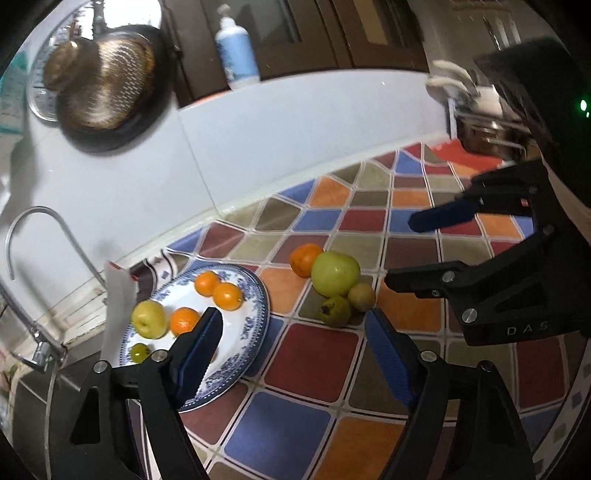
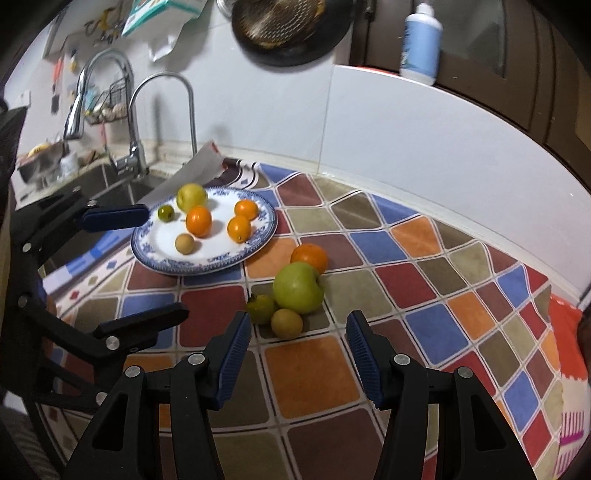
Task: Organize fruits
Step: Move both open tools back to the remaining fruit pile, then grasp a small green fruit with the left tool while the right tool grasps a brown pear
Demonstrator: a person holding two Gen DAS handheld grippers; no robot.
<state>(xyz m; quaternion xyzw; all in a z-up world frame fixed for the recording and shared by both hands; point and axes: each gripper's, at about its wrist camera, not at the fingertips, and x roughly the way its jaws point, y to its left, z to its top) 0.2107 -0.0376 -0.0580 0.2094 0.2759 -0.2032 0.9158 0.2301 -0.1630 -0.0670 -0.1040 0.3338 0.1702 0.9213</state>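
A blue-and-white plate (image 2: pixel 255 242) (image 1: pixel 255 321) on the checked cloth holds several fruits: three oranges, a yellow apple (image 2: pixel 191 196) (image 1: pixel 149 318), a small green fruit and a small brown fruit. On the cloth lie a green apple (image 2: pixel 298 287) (image 1: pixel 335 272), an orange (image 2: pixel 310 257) (image 1: pixel 303 258), a small green fruit (image 2: pixel 260 308) (image 1: pixel 335 310) and a small brown fruit (image 2: pixel 286 323) (image 1: pixel 362 295). My right gripper (image 2: pixel 297 360) is open and empty, just short of this cluster. My left gripper (image 1: pixel 295 354) is open and empty, over the plate's right edge.
A sink (image 2: pixel 122 188) with two taps (image 2: pixel 162 110) lies left of the plate. A white packet (image 2: pixel 188 177) leans behind the plate. A pan (image 2: pixel 284 29) hangs on the tiled wall. A blue bottle (image 2: pixel 421 40) stands on the ledge. A knife block (image 1: pixel 461 92) stands at far right.
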